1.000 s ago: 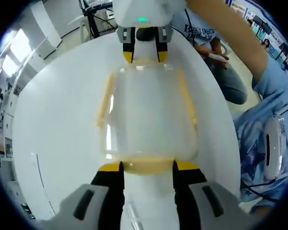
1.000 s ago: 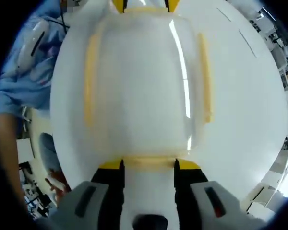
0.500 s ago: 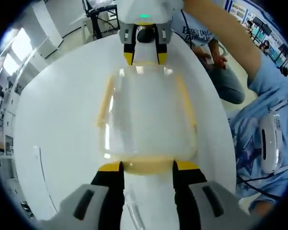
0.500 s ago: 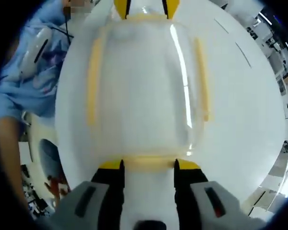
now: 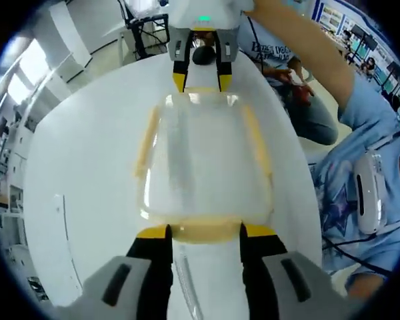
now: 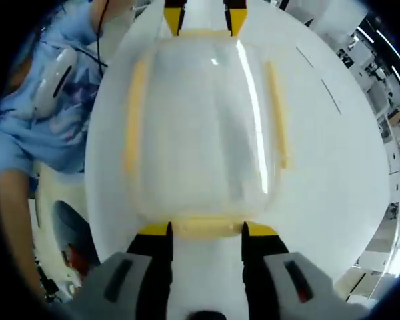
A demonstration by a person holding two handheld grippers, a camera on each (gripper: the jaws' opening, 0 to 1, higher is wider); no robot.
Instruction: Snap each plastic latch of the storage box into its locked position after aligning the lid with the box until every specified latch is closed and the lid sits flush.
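A clear plastic storage box [image 5: 203,160] with its lid on lies on a white round table [image 5: 87,147]. Pale yellow latches run along its long sides [image 5: 147,140] [image 5: 257,143]. My left gripper [image 5: 205,230] stands open at the near short end, its yellow-tipped jaws on either side of the yellow end latch [image 5: 207,235]. At the far end my right gripper [image 5: 200,80] straddles the opposite latch. In the right gripper view the box [image 6: 200,127] lies ahead, my right gripper [image 6: 205,229] is open around its end latch [image 6: 207,227], and the left gripper [image 6: 200,20] is at the top.
A person in a blue shirt [image 5: 360,167] stands at the table's right edge, seen on the left in the right gripper view [image 6: 47,100]. Another seated person [image 5: 300,87] is behind. Bare table surface [image 6: 333,167] surrounds the box.
Both views have tilted a little, so the far end of the box and the opposite gripper show more. The box and both grippers keep their places at its ends.
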